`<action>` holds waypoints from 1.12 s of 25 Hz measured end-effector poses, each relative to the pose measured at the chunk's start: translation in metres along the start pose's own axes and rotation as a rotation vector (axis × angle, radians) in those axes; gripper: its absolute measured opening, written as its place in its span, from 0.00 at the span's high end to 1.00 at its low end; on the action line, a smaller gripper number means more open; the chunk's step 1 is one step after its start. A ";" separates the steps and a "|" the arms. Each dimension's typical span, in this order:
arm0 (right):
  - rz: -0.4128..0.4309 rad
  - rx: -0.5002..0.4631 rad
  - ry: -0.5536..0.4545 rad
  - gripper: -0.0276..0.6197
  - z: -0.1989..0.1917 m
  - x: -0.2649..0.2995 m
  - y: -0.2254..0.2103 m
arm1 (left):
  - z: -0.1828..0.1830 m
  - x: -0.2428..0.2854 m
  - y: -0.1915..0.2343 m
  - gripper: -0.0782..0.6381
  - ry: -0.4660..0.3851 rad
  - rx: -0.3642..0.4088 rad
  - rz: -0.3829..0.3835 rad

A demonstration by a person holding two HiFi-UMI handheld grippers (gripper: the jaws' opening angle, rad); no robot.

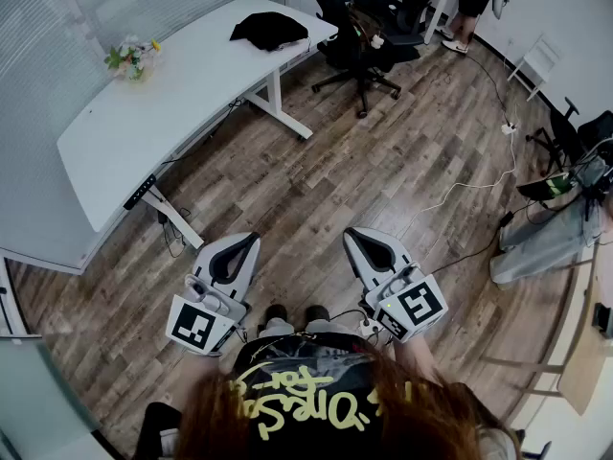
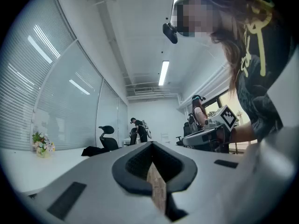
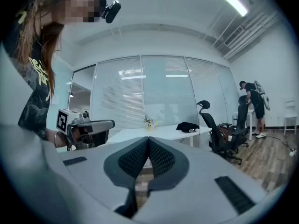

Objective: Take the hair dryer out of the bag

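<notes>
Only lettering I can spot is yellow script on the person's black shirt (image 1: pixel 306 396), upside down, can't read it. Cubes on the left tool (image 1: pixel 251 241) and right tool (image 1: pixel 353 232) carry black-and-white square patterns, no letters.

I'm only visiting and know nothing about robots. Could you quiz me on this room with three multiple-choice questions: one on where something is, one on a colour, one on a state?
1. Where does the black bag lie?
A on the floor; B on the desk; C on a chair.
2. What colour is the desk?
A white; B red; C black.
3. How are the left claw and right claw?
A both shut and empty; B both wide open; C each gripping a dryer.

Answers:
1 B, the bag lies at the desk's far end.
2 A, its top and legs are white.
3 A, each claw's own view shows its pads together with nothing between.
</notes>
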State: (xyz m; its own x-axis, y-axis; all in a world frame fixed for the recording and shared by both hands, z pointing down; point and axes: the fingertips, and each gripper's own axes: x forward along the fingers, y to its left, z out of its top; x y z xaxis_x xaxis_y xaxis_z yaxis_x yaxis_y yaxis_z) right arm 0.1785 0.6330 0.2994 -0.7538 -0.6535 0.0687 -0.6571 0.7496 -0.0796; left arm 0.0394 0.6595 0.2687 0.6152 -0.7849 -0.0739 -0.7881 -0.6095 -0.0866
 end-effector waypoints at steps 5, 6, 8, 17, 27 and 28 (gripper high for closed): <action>0.001 0.010 -0.001 0.95 0.003 0.003 0.000 | 0.004 0.000 0.004 0.91 -0.002 0.006 0.004; 0.002 0.008 -0.001 0.95 0.003 0.003 0.001 | 0.004 -0.001 0.004 0.91 -0.003 0.009 0.004; 0.005 0.008 -0.001 0.95 0.003 0.004 0.002 | 0.001 -0.003 0.004 0.91 0.004 0.013 0.006; -0.001 0.002 -0.007 0.95 0.009 0.010 -0.001 | 0.003 0.001 0.010 0.91 0.019 0.002 0.008; -0.050 0.003 -0.071 0.81 0.016 0.012 -0.008 | 0.000 0.000 0.018 0.84 0.008 -0.031 0.074; -0.054 0.005 -0.074 0.81 0.016 0.013 -0.010 | 0.000 -0.001 0.021 0.72 0.008 -0.034 0.087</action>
State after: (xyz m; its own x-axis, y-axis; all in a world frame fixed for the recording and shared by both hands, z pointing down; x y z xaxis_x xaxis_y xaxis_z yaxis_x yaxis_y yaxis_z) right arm 0.1752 0.6153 0.2847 -0.7151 -0.6990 -0.0009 -0.6965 0.7127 -0.0831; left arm 0.0228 0.6474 0.2674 0.5439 -0.8361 -0.0719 -0.8392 -0.5419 -0.0464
